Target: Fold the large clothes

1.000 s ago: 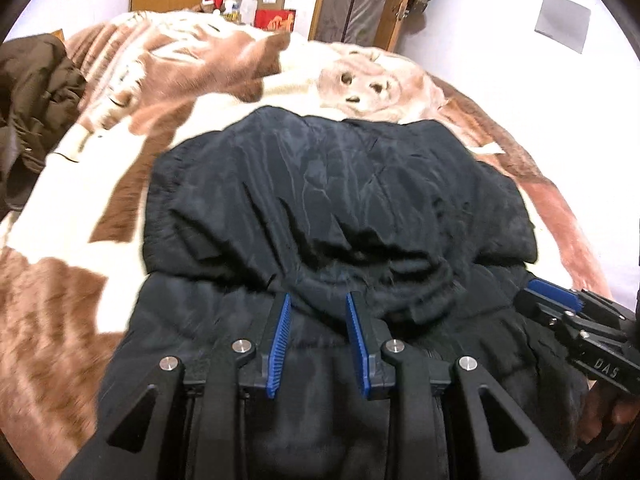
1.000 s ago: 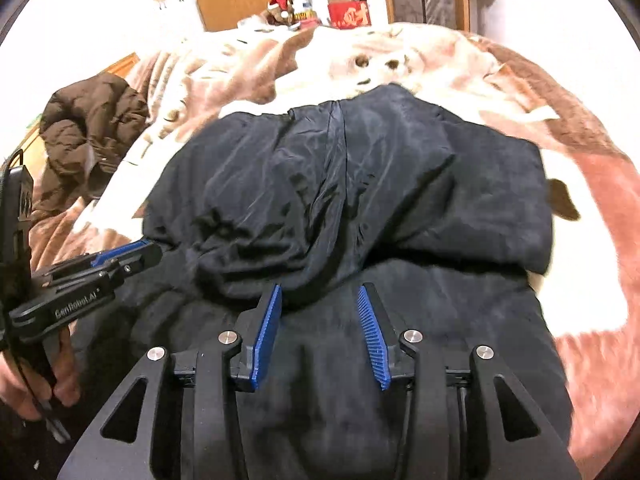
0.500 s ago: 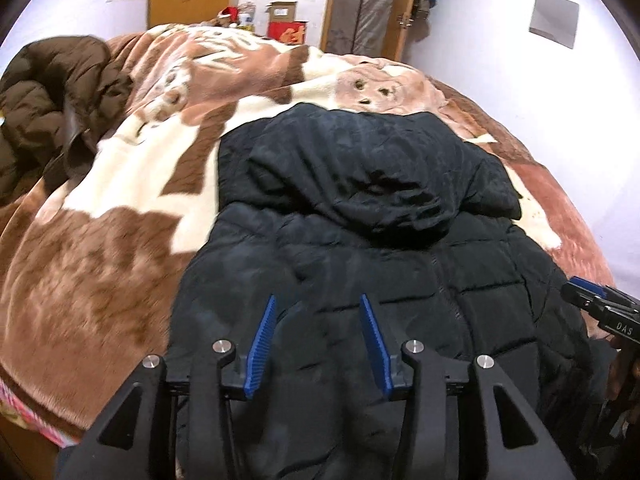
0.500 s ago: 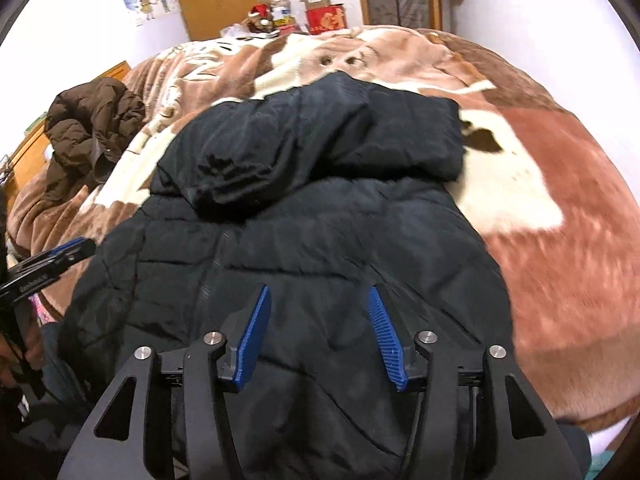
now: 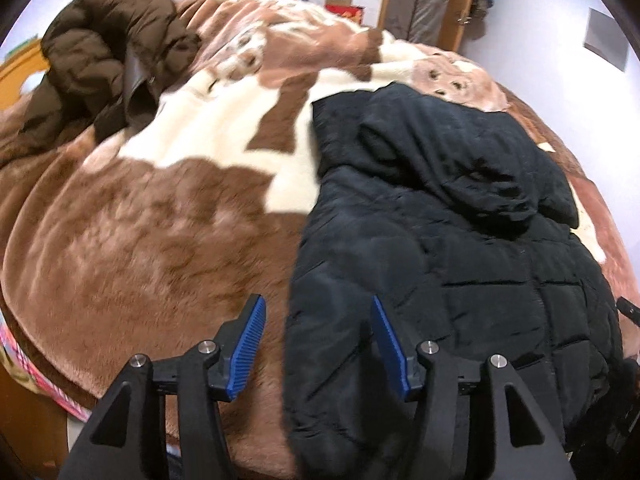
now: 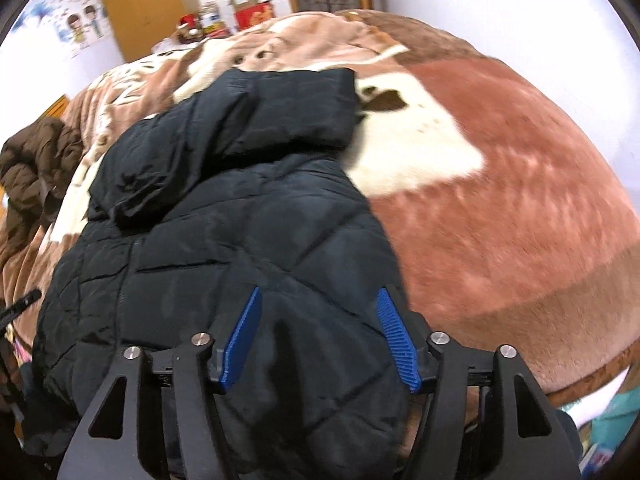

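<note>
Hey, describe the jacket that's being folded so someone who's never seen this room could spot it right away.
Find the bed's brown and cream plush blanket. The black quilted jacket lies flat along its near side, hood folded down onto its body. The other coat, a brown puffer, sits crumpled at the far left edge.

The left tongs (image 5: 318, 342) hang wide open over the black coat's (image 5: 440, 264) edge on the bed (image 5: 140, 240).
</note>
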The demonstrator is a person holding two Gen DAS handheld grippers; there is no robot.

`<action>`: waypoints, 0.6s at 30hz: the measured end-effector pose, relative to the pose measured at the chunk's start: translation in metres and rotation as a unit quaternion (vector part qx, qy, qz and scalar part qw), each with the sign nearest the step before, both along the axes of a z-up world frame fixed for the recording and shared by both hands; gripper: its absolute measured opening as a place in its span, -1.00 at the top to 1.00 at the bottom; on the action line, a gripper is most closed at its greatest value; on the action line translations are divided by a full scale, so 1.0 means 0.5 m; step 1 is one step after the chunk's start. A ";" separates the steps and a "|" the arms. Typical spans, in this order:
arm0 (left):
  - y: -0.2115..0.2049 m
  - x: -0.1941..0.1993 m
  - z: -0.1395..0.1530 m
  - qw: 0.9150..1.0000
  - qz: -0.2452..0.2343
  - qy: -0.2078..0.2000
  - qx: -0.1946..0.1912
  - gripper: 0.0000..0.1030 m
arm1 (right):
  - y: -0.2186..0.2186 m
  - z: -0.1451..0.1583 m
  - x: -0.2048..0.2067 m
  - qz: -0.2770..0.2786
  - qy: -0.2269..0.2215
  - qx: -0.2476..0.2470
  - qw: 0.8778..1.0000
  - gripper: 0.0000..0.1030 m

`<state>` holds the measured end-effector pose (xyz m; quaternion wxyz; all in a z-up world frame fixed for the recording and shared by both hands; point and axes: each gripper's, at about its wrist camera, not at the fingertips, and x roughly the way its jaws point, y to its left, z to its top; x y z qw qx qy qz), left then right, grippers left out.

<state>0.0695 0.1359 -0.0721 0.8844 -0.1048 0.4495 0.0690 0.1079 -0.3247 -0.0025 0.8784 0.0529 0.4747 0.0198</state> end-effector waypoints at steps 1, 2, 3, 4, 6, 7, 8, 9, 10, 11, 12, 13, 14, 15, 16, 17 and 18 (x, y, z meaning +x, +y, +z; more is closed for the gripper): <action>0.005 -0.001 -0.008 1.000 0.000 0.006 -0.006 -0.10 | -0.006 -0.003 -0.001 -0.005 0.004 0.003 1.000 -0.20; 0.008 -0.004 -0.018 1.000 0.000 0.014 -0.014 -0.11 | -0.015 -0.008 -0.001 -0.010 0.011 0.009 1.000 -0.20; 0.009 -0.008 -0.024 1.000 -0.003 0.019 -0.017 -0.11 | -0.022 -0.017 -0.003 -0.015 0.021 0.016 1.000 -0.21; 0.004 -0.012 -0.032 1.000 -0.007 0.023 -0.020 -0.11 | -0.024 -0.022 -0.004 -0.017 0.026 0.018 0.999 -0.21; -0.007 -0.022 -0.044 0.999 -0.016 0.028 -0.027 -0.11 | -0.029 -0.031 -0.011 -0.022 0.034 0.020 0.999 -0.21; -0.012 -0.027 -0.050 0.999 -0.020 0.030 -0.033 -0.11 | -0.030 -0.034 -0.013 -0.024 0.037 0.022 0.999 -0.21; -0.017 -0.031 -0.054 0.998 -0.022 0.033 -0.038 -0.12 | -0.031 -0.038 -0.016 -0.027 0.041 0.024 0.999 -0.21; -0.020 -0.034 -0.056 0.998 -0.023 0.034 -0.040 -0.15 | -0.034 -0.039 -0.021 -0.029 0.042 0.027 0.998 -0.22; -0.024 -0.040 -0.059 0.998 -0.022 0.035 -0.041 -0.19 | -0.034 -0.039 -0.023 -0.030 0.042 0.028 0.998 -0.22; -0.026 -0.045 -0.061 0.998 -0.022 0.041 -0.040 -0.20 | -0.037 -0.041 -0.024 -0.034 0.046 0.032 0.998 -0.22; -0.028 -0.049 -0.064 0.998 -0.022 0.042 -0.043 -0.22 | -0.043 -0.047 -0.026 -0.039 0.053 0.040 0.997 -0.22; -0.029 -0.052 -0.065 0.998 -0.023 0.044 -0.046 -0.24 | -0.048 -0.052 -0.027 -0.043 0.059 0.049 0.996 -0.22; -0.030 -0.054 -0.068 0.997 -0.023 0.047 -0.049 -0.24 | -0.051 -0.058 -0.030 -0.049 0.066 0.060 0.995 -0.23; -0.033 -0.055 -0.069 0.997 -0.023 0.049 -0.051 -0.25 | -0.057 -0.068 -0.034 -0.054 0.076 0.071 0.993 -0.26; -0.035 -0.057 -0.071 0.997 -0.023 0.050 -0.052 -0.26 | -0.056 -0.074 -0.036 -0.055 0.084 0.077 0.992 -0.30; -0.035 -0.058 -0.073 0.997 -0.023 0.052 -0.053 -0.26 | -0.057 -0.083 -0.038 -0.054 0.098 0.087 0.990 -0.30; -0.038 -0.058 -0.076 0.997 -0.024 0.056 -0.054 -0.27 | -0.056 -0.096 -0.040 -0.052 0.115 0.103 0.987 -0.30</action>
